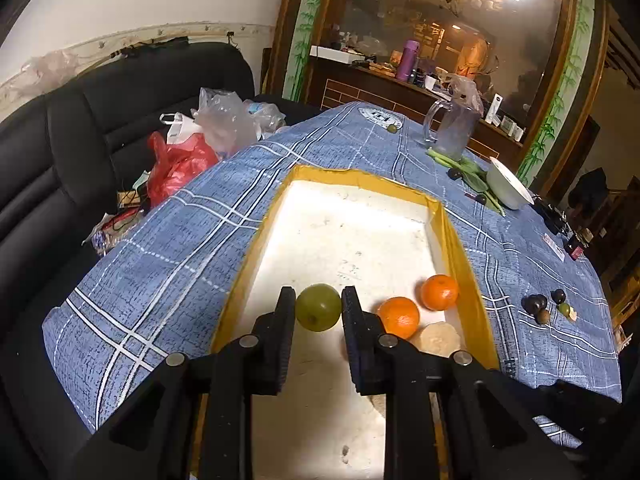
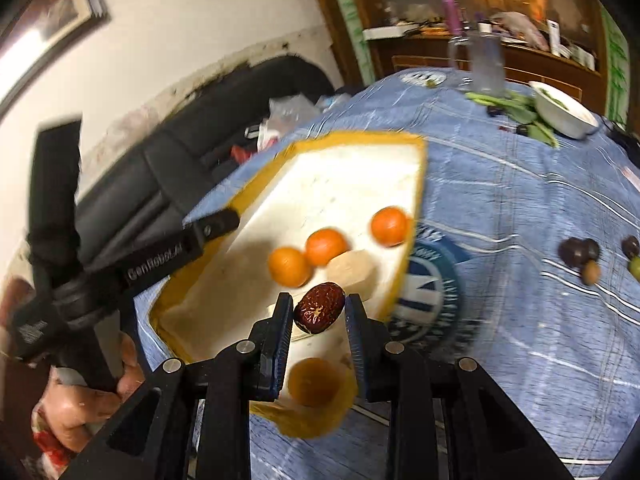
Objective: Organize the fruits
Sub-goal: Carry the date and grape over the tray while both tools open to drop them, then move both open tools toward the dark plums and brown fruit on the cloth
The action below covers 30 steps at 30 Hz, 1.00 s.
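My left gripper [image 1: 319,304] is shut on a green round fruit [image 1: 318,307] and holds it over the white foam tray [image 1: 340,216] with yellow taped rim. Two oranges [image 1: 399,317] [image 1: 439,292] and a pale peeled piece [image 1: 436,338] lie in the tray's right part. My right gripper [image 2: 318,310] is shut on a dark red jujube [image 2: 319,308] above the tray's near end [image 2: 332,184]. Three oranges [image 2: 289,266] [image 2: 326,246] [image 2: 389,226] and the pale piece [image 2: 354,272] lie in the tray; another orange [image 2: 312,380] shows between the fingers.
Small dark and brown fruits [image 1: 538,306] [image 2: 580,254] lie on the blue checked cloth right of the tray. A white bowl [image 1: 508,184], green vegetables [image 1: 468,170] and a clear jug [image 1: 454,128] stand at the far right. Plastic bags [image 1: 188,148] lie on a black sofa left.
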### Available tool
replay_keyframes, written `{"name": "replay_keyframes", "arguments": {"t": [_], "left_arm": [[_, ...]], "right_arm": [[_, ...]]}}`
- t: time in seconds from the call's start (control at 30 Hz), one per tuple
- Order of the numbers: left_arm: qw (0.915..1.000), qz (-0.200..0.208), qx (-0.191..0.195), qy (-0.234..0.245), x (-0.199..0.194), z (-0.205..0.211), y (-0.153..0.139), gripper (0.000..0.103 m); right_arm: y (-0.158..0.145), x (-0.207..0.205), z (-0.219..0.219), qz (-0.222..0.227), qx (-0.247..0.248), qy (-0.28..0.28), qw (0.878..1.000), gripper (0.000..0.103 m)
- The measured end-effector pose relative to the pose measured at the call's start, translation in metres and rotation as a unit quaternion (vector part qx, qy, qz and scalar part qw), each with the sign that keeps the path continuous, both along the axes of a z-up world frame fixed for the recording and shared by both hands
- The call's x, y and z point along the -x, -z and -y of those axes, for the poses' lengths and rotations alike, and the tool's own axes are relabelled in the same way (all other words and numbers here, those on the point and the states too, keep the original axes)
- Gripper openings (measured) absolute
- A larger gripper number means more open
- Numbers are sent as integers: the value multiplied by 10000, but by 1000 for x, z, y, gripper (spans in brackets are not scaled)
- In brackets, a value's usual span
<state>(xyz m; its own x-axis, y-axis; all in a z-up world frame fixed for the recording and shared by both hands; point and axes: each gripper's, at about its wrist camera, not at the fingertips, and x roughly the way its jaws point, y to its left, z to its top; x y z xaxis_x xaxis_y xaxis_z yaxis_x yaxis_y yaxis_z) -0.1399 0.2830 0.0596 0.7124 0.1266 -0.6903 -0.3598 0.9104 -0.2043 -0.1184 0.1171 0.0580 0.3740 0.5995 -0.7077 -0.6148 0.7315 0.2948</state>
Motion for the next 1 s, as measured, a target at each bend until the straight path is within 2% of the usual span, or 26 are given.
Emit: {"name": "replay_keyframes", "arguments": {"t": [0.1,0.17,0.23,0.37,0.57,0.67,1.0], "left_arm": [[10000,-15,52,-5,1,-3,1,25],[10000,51,74,-8,5,-5,-1,47],[9999,143,92,-12,6,-4,-7,55],[9995,234,145,145,5,6,-18,62],[9978,388,52,544,6,43,-34,72],[9963,397,-15,761,4,65,-39,72],[9889,367,-248,1419,3,133,-50,73]], "right_arm": [[7,4,-18,205,309,-29,9993,30],[10,6,-25,276,377,-62,9989,30],[9,6,-27,283,362,-100,9989,31],[0,14,-12,452,283,47,9986,43],[-18,21,33,586,25,505,9970,47],[-24,23,55,596,-90,746,9954,50],[-26,26,135,487,-398,1511,9865,50]]}}
